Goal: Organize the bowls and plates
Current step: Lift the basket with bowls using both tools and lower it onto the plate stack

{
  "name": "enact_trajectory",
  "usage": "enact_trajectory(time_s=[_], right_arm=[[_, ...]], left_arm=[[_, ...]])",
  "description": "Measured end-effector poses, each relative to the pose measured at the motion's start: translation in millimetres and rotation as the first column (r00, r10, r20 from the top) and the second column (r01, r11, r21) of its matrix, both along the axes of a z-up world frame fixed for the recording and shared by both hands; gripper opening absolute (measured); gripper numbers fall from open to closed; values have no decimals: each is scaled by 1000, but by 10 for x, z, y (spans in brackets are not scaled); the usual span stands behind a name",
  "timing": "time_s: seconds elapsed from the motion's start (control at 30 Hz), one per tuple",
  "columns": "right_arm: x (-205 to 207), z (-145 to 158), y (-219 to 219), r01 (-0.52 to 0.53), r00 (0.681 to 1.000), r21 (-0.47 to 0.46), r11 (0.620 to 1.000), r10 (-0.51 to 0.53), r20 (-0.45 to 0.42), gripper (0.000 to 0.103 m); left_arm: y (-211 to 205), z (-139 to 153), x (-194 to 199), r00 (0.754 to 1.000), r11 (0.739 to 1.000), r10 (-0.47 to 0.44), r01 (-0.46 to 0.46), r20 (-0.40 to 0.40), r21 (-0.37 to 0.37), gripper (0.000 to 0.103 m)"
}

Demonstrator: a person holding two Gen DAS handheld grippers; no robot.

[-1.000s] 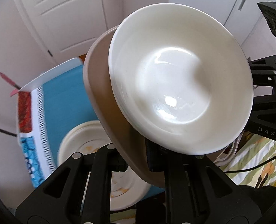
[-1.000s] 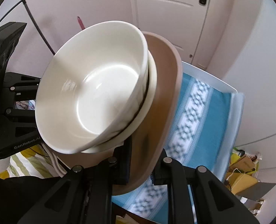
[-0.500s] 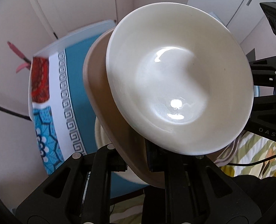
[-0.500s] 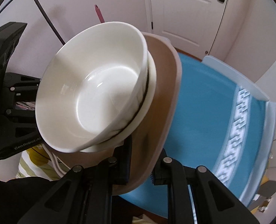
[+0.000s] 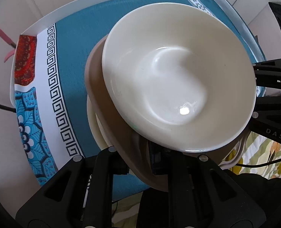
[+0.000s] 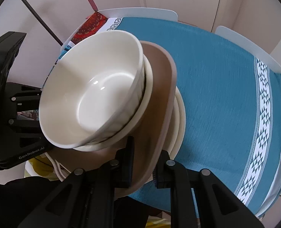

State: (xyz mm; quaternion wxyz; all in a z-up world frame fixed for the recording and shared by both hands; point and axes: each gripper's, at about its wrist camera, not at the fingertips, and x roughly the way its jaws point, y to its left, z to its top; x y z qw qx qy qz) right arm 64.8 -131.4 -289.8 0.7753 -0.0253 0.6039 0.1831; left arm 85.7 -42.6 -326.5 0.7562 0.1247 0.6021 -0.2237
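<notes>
Already stacked: both grippers' jaws pinch opposite edges of a tan plate (image 5: 102, 114), left gripper (image 5: 138, 163) and right gripper (image 6: 144, 163). White bowls (image 6: 91, 102) nest on it. Beneath the plate lie cream plates (image 6: 180, 117) on the teal surface (image 6: 225, 95). Setting down remains, seemingly; contact underneath is hidden.

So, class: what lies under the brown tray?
Cream plates on the teal tablecloth peek out beneath the brown tray. The tray covers their centres, so contact can't be judged.
</notes>
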Motion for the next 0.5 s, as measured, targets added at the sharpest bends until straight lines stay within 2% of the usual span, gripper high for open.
enact_trajectory(time_s=[0.33,0.5], right_arm=[[-109,-96,-33,69,998,42,997,-69,8,15],[-88,-117,7,64,997,19,998,-65,32,15]], left_arm=[[12,-7,-68,998,1000,-14,12,59,21,13],[26,-12,-67,998,1000,-2,1,68,18,13]])
